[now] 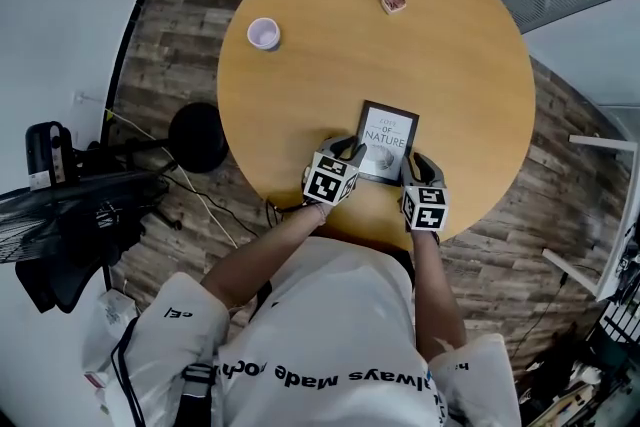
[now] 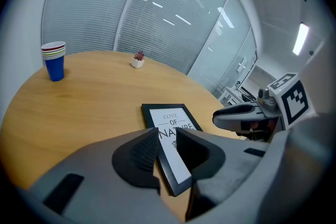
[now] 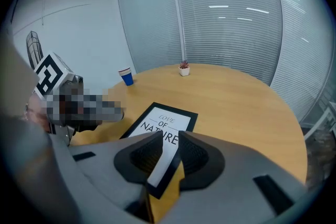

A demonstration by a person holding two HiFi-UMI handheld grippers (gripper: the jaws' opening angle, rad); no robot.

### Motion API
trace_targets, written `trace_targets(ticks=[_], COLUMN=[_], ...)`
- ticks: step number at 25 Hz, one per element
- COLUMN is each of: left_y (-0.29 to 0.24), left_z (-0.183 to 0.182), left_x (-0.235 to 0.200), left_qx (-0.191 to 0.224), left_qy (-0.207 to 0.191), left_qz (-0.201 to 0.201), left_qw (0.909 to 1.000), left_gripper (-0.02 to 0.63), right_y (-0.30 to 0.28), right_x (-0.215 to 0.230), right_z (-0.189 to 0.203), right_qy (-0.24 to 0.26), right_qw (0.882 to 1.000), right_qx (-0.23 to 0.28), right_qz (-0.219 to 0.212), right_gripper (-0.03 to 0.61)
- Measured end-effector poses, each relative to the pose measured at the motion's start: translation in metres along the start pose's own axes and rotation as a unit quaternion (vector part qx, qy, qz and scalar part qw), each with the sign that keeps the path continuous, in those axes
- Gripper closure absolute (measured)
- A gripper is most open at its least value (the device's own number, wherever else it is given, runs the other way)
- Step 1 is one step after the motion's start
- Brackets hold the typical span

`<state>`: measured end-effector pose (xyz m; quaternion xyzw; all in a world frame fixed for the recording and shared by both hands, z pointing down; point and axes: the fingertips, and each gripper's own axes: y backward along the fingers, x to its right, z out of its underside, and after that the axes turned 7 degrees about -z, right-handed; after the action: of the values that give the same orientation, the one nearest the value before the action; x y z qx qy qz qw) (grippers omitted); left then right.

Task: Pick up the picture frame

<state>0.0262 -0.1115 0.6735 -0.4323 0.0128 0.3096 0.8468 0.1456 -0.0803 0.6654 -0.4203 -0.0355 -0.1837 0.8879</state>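
The black picture frame (image 1: 387,141) with a white "Love of Nature" print lies near the front edge of the round wooden table (image 1: 470,65). My left gripper (image 1: 352,151) holds the frame's near left corner, and my right gripper (image 1: 413,160) holds the near right corner. In the left gripper view the frame (image 2: 169,119) runs edge-on between the jaws of the left gripper (image 2: 167,147), which are closed on its border. In the right gripper view the frame (image 3: 164,122) has its corner pinched by the right gripper (image 3: 169,152).
A stack of cups (image 1: 264,33) stands at the table's far left and a small potted plant (image 1: 393,1) at the far side. On the floor are a black round base (image 1: 197,137) at the left and a white rack (image 1: 600,215) at the right.
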Motion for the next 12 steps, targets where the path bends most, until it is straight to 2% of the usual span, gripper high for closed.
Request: trace_targets(ticks=[12], left_y=[-0.027], left_z=[0.018], left_x=[-0.009], left_qx=[-0.035], left_qy=[0.010], left_qz=[-0.008], left_qw=[0.9993], left_gripper=[0.508], right_y=[-0.029], right_x=[0.016], right_z=[0.026], right_qy=[-0.024], right_qw=[0.999], right_qx=[-0.040], right_qz=[0.004], right_gripper=[0.477])
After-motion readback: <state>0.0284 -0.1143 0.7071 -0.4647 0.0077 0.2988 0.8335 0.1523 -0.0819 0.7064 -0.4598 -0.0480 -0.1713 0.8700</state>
